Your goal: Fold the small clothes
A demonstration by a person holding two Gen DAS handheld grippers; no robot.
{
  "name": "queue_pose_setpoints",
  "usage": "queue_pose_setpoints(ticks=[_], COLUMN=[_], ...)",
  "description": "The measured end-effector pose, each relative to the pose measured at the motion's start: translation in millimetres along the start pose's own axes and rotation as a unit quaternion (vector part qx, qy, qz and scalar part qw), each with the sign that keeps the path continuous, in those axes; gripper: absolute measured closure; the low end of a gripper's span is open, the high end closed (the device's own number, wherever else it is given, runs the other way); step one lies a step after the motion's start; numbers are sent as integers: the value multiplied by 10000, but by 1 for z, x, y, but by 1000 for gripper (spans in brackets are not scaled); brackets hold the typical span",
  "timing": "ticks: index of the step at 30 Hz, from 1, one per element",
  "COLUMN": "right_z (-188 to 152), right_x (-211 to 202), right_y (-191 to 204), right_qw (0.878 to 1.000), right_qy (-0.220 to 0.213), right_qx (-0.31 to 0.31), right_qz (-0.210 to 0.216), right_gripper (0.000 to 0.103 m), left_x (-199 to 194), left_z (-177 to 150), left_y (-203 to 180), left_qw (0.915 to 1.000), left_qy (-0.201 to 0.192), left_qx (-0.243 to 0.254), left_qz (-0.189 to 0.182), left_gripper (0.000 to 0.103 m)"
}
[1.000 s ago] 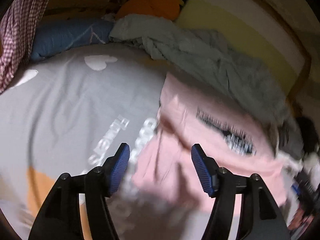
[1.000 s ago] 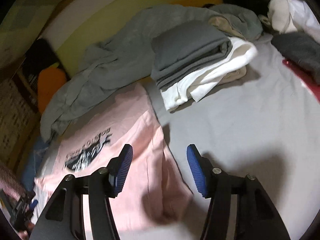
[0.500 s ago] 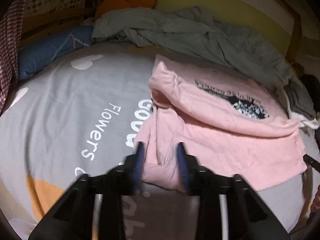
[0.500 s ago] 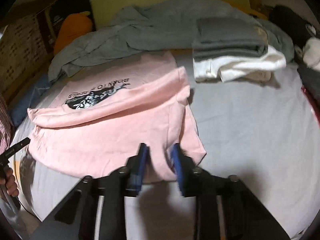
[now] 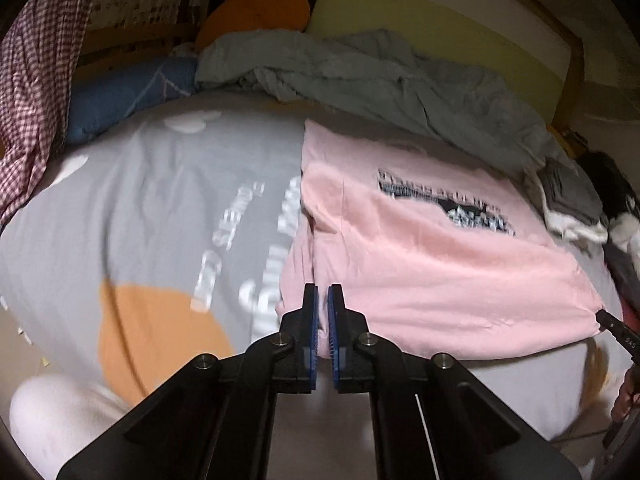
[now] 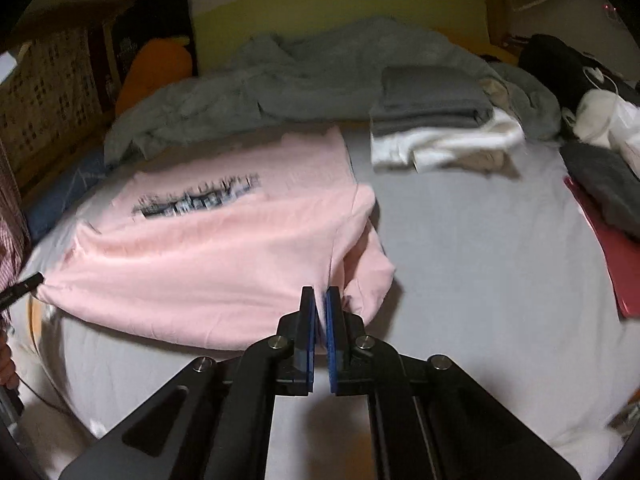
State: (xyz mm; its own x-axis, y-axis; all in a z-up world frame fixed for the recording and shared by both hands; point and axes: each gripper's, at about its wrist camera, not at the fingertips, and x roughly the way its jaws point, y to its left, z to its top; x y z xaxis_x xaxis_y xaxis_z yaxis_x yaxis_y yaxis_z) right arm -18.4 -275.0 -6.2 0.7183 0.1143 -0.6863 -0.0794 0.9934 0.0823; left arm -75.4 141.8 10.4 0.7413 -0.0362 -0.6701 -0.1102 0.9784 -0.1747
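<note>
Right wrist view alone shows folded grey and white clothes (image 6: 432,120) at 1 o'clock. Both the left gripper (image 5: 323,300) and the right gripper (image 6: 321,300) have just closed, clamping the near hem of the pink T-shirt (image 5: 420,264), which lies half-folded with its blurred dark print up.

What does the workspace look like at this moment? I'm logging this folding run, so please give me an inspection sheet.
Surface: bed under a grey printed cover.
Job's things: pink T-shirt lying partly folded, print facing up.
Clutter: folded grey and white clothes, rumpled grey-green blanket, blue pillow, orange cushion, red flat item, dark clothes.
Grippers: left gripper has just closed on the T-shirt's near edge; right gripper has just closed on the edge by its other corner.
Cables: thin white cord at far right.
Surroundings: checked fabric hanging left, yellow-green headboard.
</note>
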Motion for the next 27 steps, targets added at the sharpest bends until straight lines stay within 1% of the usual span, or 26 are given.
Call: queue_pose_setpoints(ticks=[3,5,10,12,16,17,19,20,22,25,27], right_z=[-22,-31,-28,-26,-27,-27,-25,-24,-23,-21,-20], right_x=[-3,-4,-4,-7,-12,-11,-6,-4,0,4,5], right_y=[5,5,1,-1,-4,-5,-8,-9,-10,-7,-6], right_qw=[9994,9991,9997,9998,9999,9998,9995,9993,9991,9992,9993], right_qy=[206,217,208,170,128,151,273,322,377,382,372], right_qx=[-178,-213,-26,15,42,72,139,180,199,106,26], right_qz=[-222,-279,-154,-88,-37,-47,13,43,74,38,14], right_gripper=[99,99,99,99,99,99,98,95,88,87,88], left_x=[-6,-7,-5,-11,-17,-16,-13,-10,-1,11,17], left_z=[-14,-17,-17,-16,-17,-17,-16,-16,-15,-17,-18], left_y=[-7,-10,-6,-6,-9,-10,-11,-11,-14,-19,-22], left_qw=[9997,9995,10000,9999,9998,9998,9998,9997,9994,9988,9985], left_qy=[8,-21,39,-42,-51,-31,47,94,230,366,386], left_qx=[213,282,64,65,128,142,130,117,175,285,385], left_qz=[79,167,55,67,-110,-112,-153,-180,-172,-183,-23], left_gripper=[100,102,103,103,103,102,84,73,73,73,73])
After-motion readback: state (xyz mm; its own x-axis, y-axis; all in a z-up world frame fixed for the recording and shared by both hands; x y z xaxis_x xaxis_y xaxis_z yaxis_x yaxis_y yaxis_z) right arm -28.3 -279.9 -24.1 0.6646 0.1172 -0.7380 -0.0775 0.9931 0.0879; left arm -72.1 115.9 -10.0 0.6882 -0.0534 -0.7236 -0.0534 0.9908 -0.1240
